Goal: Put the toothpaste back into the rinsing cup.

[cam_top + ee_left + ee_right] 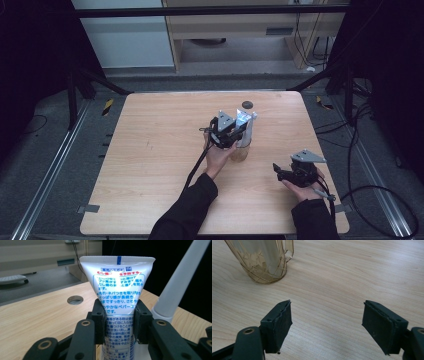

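tube (245, 125) in cup (240, 153), on table (150, 165)

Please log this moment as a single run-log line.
left gripper: shut on toothpaste tube, upright over amber cup | right gripper: open, empty, above table

light wooden square table (150, 165), round cable hole (75, 300) near far edge | grey carpet floor (45, 165) around | beige cabinet (240, 25) behind table | black cables (360, 150) on floor at right | yellow-black striped tape marks (107, 106) on floor
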### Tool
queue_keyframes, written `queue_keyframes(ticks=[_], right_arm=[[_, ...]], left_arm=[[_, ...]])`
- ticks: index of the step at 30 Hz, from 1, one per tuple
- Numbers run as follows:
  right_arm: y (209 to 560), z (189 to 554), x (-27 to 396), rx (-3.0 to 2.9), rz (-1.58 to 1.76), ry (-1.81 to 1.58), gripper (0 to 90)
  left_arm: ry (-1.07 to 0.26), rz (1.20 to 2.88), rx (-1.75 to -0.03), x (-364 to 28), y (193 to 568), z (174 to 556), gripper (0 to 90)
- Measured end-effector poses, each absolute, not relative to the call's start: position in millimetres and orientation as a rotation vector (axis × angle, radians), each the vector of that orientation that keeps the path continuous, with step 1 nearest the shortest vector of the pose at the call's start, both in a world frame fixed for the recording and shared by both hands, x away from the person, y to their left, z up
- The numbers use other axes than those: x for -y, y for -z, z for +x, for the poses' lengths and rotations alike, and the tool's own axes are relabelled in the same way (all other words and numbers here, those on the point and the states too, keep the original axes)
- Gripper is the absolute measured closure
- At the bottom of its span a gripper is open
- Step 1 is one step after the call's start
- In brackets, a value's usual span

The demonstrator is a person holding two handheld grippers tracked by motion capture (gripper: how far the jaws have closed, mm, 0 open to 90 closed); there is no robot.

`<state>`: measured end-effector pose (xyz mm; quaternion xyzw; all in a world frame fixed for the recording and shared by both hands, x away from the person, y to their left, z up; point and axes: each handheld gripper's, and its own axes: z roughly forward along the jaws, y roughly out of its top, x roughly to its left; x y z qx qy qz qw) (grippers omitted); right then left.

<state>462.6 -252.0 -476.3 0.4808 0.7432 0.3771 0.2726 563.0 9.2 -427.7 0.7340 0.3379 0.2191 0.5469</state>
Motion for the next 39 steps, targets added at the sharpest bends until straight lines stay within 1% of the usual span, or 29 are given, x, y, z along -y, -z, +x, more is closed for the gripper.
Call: queue_keyframes(ticks=[8, 13, 16, 18, 21, 26, 28, 33, 37, 39], right_arm=[[476.0, 462.3, 252.1, -1.999, 1.297, -1.013, 23.4], [475.7, 462.4, 252.4, -1.997, 1.294, -1.013, 23.4], [475.9, 462.5, 251.8, -1.997, 1.29, -1.013, 23.4], [475.5, 462.2, 251.3, -1.998, 1.301, -1.02, 23.3], [476.0, 462.4, 251.3, -1.999, 1.294, -1.011, 23.3], [475.8, 462.5, 251.6, -1.997, 1.292, -1.012, 23.3], [475.7, 462.2, 251.3, -1.998, 1.294, -1.012, 23.2], [474.5, 460.4, 249.3, -2.003, 1.288, -1.007, 22.5], [473.4, 459.5, 249.7, -2.0, 1.285, -1.011, 21.9], [472.8, 459.0, 250.2, -1.996, 1.286, -1.01, 21.7]], left_arm=[[-0.505, 1.785, -0.812, -14.8, 433.2, 559.0, 65.0], [-0.518, 1.845, -0.807, -19.9, 443.1, 555.6, 61.8], [-0.494, 1.822, -0.816, -25.5, 444.9, 553.4, 61.2], [-0.495, 1.821, -0.805, -27.3, 443.7, 551.2, 59.1], [-0.521, 1.813, -0.793, -30.2, 440.0, 545.9, 51.2], [-0.522, 1.846, -0.782, -39.1, 436.1, 534.2, 42.6], [-0.502, 1.865, -0.798, -45.8, 435.9, 529.3, 38.1], [-0.502, 1.899, -0.826, -65.8, 431.9, 520.0, 32.8], [-0.543, 1.953, -0.82, -85.1, 427.8, 509.3, 30.7], [-0.535, 1.965, -0.829, -96.2, 427.5, 504.8, 29.9]])
